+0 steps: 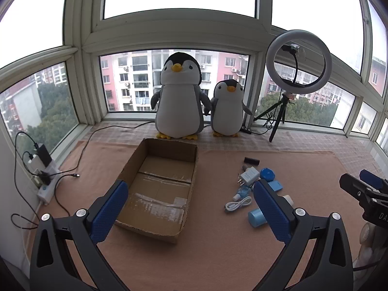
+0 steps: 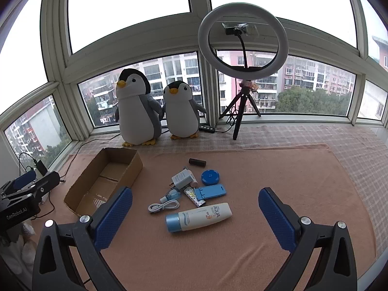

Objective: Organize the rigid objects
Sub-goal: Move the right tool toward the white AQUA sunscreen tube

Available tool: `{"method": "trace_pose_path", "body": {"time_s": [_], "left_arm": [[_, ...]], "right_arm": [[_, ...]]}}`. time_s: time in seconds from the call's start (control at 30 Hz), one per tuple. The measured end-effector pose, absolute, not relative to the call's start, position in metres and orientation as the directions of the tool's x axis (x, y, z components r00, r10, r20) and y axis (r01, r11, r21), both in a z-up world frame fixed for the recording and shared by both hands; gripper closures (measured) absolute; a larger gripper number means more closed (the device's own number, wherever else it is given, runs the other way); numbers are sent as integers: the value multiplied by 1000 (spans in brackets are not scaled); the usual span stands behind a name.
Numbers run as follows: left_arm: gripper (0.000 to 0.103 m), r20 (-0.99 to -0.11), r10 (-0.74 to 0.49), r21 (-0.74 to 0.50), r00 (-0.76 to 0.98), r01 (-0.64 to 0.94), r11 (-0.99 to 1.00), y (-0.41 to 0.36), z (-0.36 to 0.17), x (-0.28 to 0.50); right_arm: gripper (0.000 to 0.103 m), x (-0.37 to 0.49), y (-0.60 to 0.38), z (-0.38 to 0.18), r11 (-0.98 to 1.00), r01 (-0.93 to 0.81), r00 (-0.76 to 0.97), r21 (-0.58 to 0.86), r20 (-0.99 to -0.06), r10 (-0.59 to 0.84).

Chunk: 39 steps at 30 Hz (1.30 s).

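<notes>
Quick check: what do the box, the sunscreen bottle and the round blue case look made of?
Box: matte brown corrugated cardboard, with ragged cut edges and tape residue inside. Sunscreen bottle: smooth, slightly glossy white plastic, light blue cap. Round blue case: probably hard moulded plastic, with a faint sheen.

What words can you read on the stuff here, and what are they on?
"AQUA": on the white sunscreen tube with the pale blue cap.
"50": orange print on that same tube; the smaller lines beside it are too small to read.
"GenRobot.AI": on the black left gripper body.
"DA": cut-off letters on the black right gripper.
White wall charger: print too blurred to read.
</notes>
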State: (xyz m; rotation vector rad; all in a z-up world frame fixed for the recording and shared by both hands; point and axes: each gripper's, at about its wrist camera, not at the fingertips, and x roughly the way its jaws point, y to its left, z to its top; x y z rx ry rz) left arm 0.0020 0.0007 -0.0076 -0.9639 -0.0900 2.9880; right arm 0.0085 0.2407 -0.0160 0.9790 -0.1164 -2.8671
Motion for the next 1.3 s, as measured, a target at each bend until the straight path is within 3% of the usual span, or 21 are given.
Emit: {"method": "trace_pose_path", "body": {"time_s": [1.3], "left_arm": [[0, -611, -9, -45, -791, 46, -998, -9, -20, -8]], "right_arm": [[0, 1, 240, -23, -988, 84, -770, 131, -620, -147]]}}
